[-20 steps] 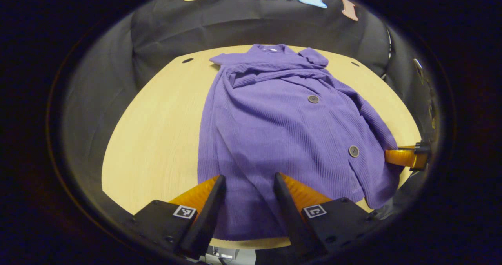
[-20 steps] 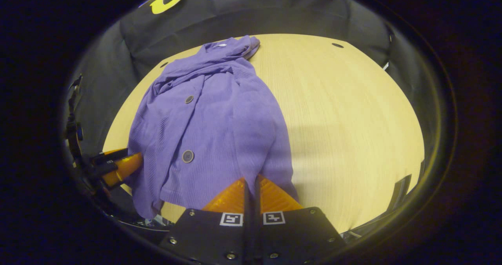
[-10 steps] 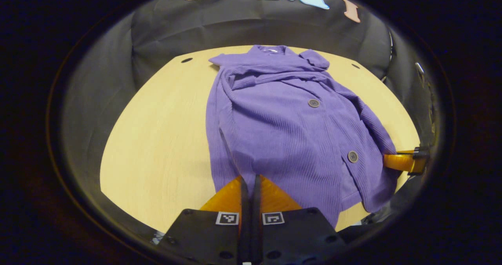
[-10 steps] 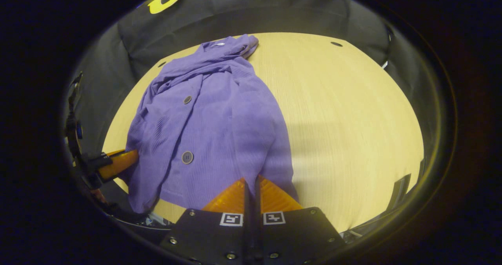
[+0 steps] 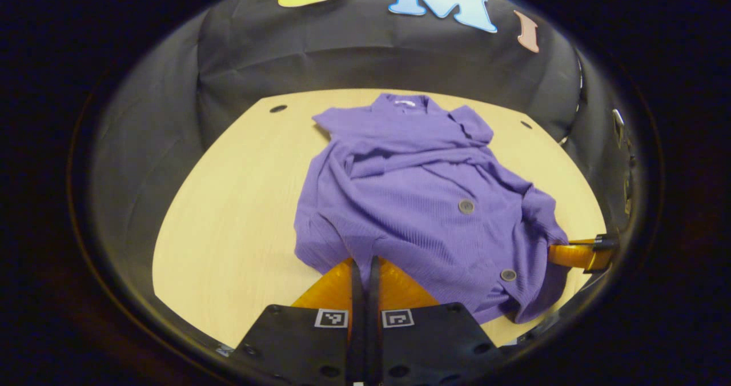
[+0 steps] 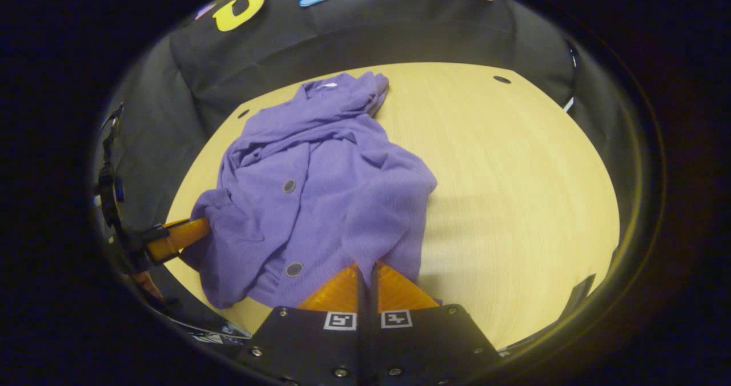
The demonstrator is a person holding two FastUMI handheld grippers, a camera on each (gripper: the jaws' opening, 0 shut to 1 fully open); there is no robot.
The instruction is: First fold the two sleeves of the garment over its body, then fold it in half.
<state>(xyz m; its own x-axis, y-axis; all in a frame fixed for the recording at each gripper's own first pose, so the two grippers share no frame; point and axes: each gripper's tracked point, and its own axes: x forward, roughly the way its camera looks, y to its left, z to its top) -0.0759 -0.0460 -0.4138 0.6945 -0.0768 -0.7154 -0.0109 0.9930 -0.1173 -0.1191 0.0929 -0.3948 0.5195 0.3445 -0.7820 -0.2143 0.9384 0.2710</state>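
A: L gripper [image 5: 363, 266], fingers?

B: Pressed together w/ the near hem of the purple cardigan [image 5: 411, 203] pinched between them, left corner of the hem. Cloth bunches up right at the tips.

A: R gripper [image 6: 365, 269]?

B: Same. Fingers clamped tight on the hem's other corner, fabric rising straight off the tips.

A: Beyond the fingers?

B: In the left gripper view the cardigan runs away from the tips toward the far edge of the wooden table [image 5: 228, 203]. Near part is rumpled and humped; collar end lies flat at the far side. Two dark buttons [image 5: 466, 206] sit ahead and right of the L fingers. Both sleeves lie across the chest, past the buttons.

A: Other gripper visible?

B: Yes. In the left gripper view the R one pokes in far right of the fingers, at the cardigan's edge. In the right gripper view the L one shows far left, touching the cloth.

A: Table?

B: Bare wood left of the L fingers and right of the R fingers; small holes near the far corners.
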